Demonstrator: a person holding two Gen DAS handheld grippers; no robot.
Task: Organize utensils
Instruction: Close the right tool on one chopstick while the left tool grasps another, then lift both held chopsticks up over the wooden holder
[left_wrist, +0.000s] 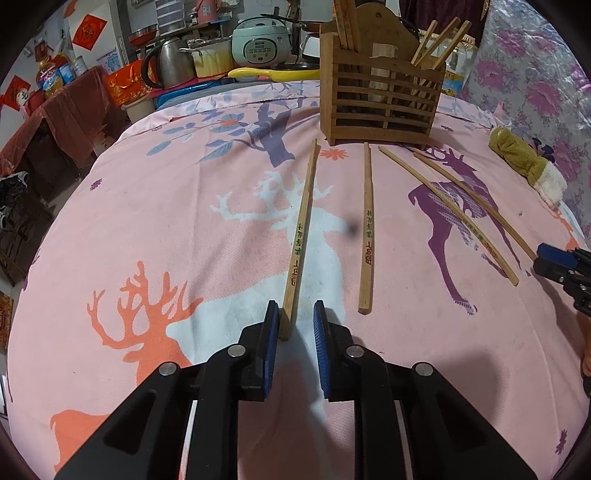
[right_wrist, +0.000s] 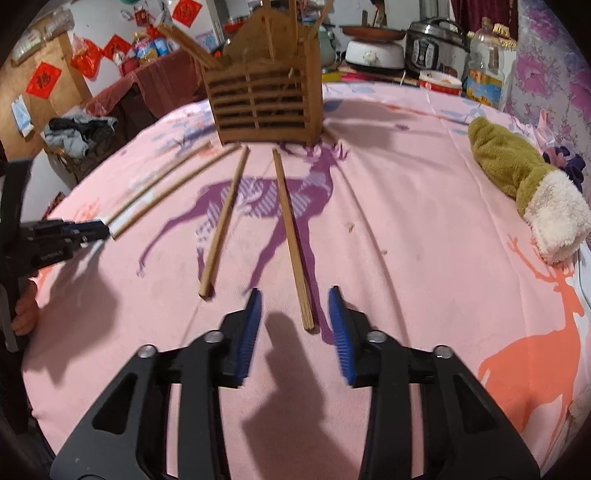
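Pink deer-print cloth (left_wrist: 147, 206) on table, four chopsticks lying loose before wooden holder (left_wrist: 380, 92). Left gripper (left_wrist: 295, 317) straddles leftmost chopstick (left_wrist: 301, 236) end, left pad touching, right pad clear: ungrasped. Right gripper (right_wrist: 295, 306) unclenched around rightmost chopstick (right_wrist: 291, 236) end.

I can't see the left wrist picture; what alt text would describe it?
A black left gripper with blue pads straddles the near end of a wooden chopstick lying on a pink deer-print cloth. Three more wooden chopsticks lie to its right, before a slatted wooden utensil holder.
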